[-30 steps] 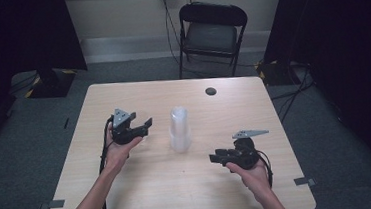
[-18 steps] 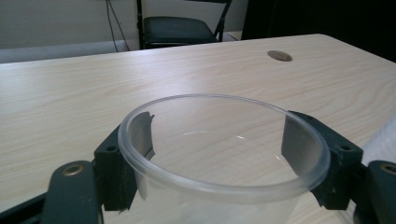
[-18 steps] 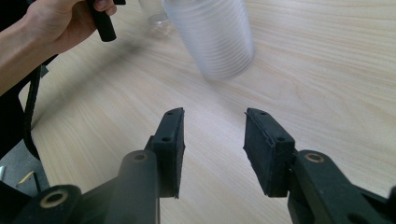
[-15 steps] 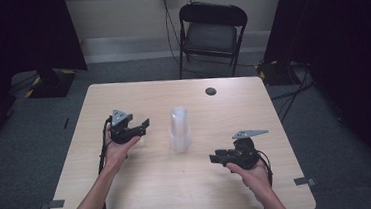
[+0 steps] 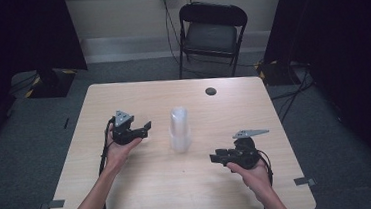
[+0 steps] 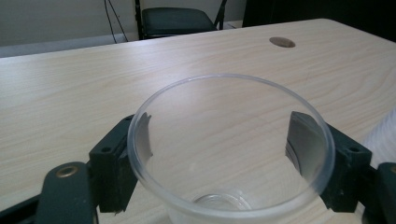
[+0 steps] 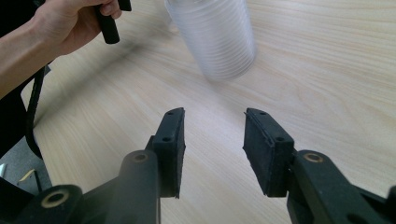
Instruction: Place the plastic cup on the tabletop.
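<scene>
High view places your right gripper (image 5: 217, 157) nearest the near edge of the surface (image 5: 145, 198), toward its right side, jaws apart with nothing between them and aimed left, toward the middle. Right gripper view confirms the gap is moderately wide and bare, with the stack of clear cups (image 7: 212, 35) ahead and well apart from the pads.

Your left gripper (image 5: 145, 127) sits farther in, left of centre, pointing right at the stack (image 5: 180, 130). Left gripper view shows a single clear cup (image 6: 231, 149) seated between its jaws, one pad against each side of the wall, mouth up and toward the camera, base down; its long axis runs roughly upright.

The stack stands at mid-surface between your two grippers, long axis vertical, appearing to rest mouth down. Judged from these positions, your left gripper is the nearer one, just beside the stack; your right has more ground to cover.

Beyond, a dark round disc (image 5: 211, 91) lies near the far edge, right of centre.
</scene>
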